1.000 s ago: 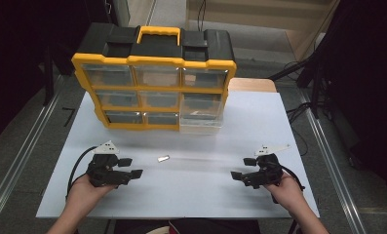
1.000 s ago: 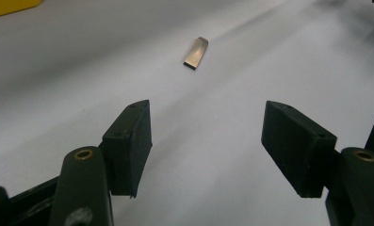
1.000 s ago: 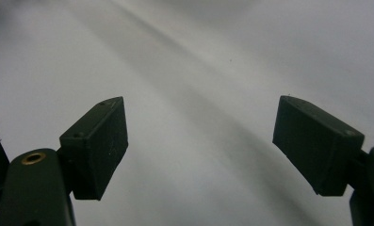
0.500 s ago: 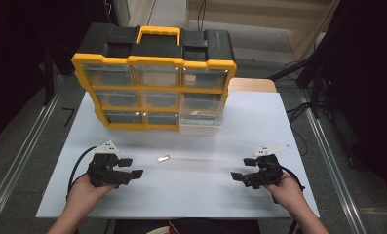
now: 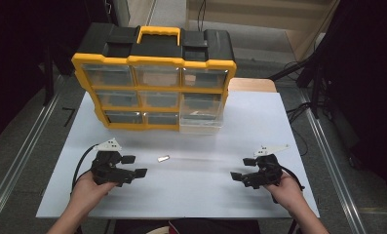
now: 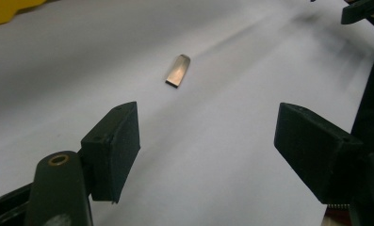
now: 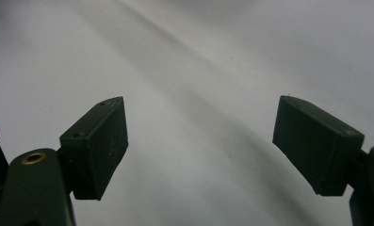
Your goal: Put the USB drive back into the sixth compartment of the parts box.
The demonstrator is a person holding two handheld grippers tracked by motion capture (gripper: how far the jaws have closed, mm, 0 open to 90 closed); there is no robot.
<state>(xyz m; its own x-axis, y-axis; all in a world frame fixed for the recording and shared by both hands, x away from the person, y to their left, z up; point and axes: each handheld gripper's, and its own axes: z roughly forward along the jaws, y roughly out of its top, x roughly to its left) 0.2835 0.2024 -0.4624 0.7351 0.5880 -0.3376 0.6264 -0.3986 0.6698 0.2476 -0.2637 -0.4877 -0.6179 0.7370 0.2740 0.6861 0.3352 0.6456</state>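
Note:
A small flat metal piece (image 5: 163, 158) lies on the white table (image 5: 279, 126), a short way ahead of my left gripper (image 5: 134, 165). In the left gripper view the piece (image 6: 177, 70) sits beyond the jaws of the left gripper (image 6: 206, 113). Those jaws have just been opening, with nothing between them. My right gripper (image 5: 242, 168) rests near the front right of the table, pointing inward. It is open, and in its own view the right gripper (image 7: 199, 106) has bare table between its jaws.
A yellow and black organizer case (image 5: 154, 73) with clear drawers stands tilted at the back of the table. One clear drawer (image 5: 201, 122) at its lower right is pulled out onto the table. Dark floor and metal rails flank the table.
The left gripper's jaws stand a little wider apart than before. Both hands and the metal piece have stayed where they were.

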